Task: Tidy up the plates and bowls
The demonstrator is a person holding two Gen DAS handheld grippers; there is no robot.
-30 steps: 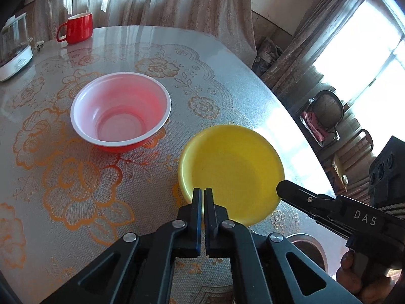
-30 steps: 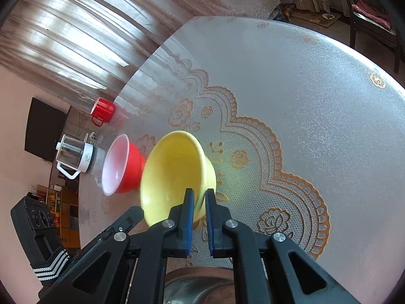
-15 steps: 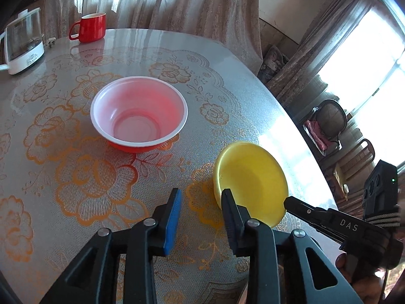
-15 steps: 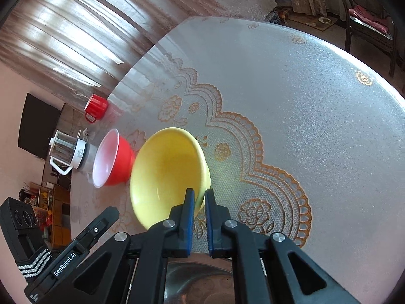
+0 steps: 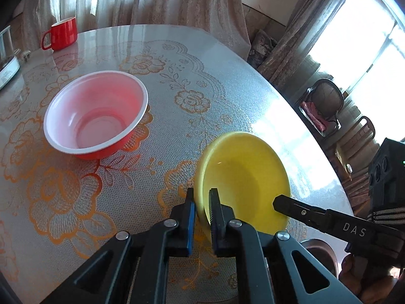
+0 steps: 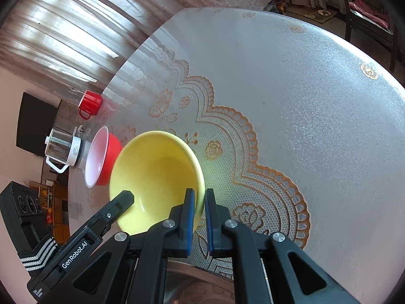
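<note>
Spreading across both views: a round glass-topped bench [image 5: 227, 81] over white lace with orange flower patterns. Sitting at left centre of the left wrist view: a red plastic bowl with a white inside [image 5: 96, 116], upright on the bench; showing at left centre of the right wrist view, partly behind the yellow one. Tilting at lower centre of both views: a glossy yellow shallow bowl [image 5: 248, 179], appearing lifted at the near side. Clamping on its rim from both sides: the left tool [image 5: 202, 207], blue pads pinching the left edge of the rim, and the right tool [image 6: 200, 206], pads pressed together on the rim at lower centre of its own view. Reaching in at lower right of the left wrist view: the right tool's black finger marked "DAS". Standing at upper left of the left wrist view: a red ceramic mug [image 5: 62, 34], well apart from the bowls. Standing at left of the right wrist view: a clear jug with a white base and handle [image 6: 63, 149], just beyond the red bowl.
</note>
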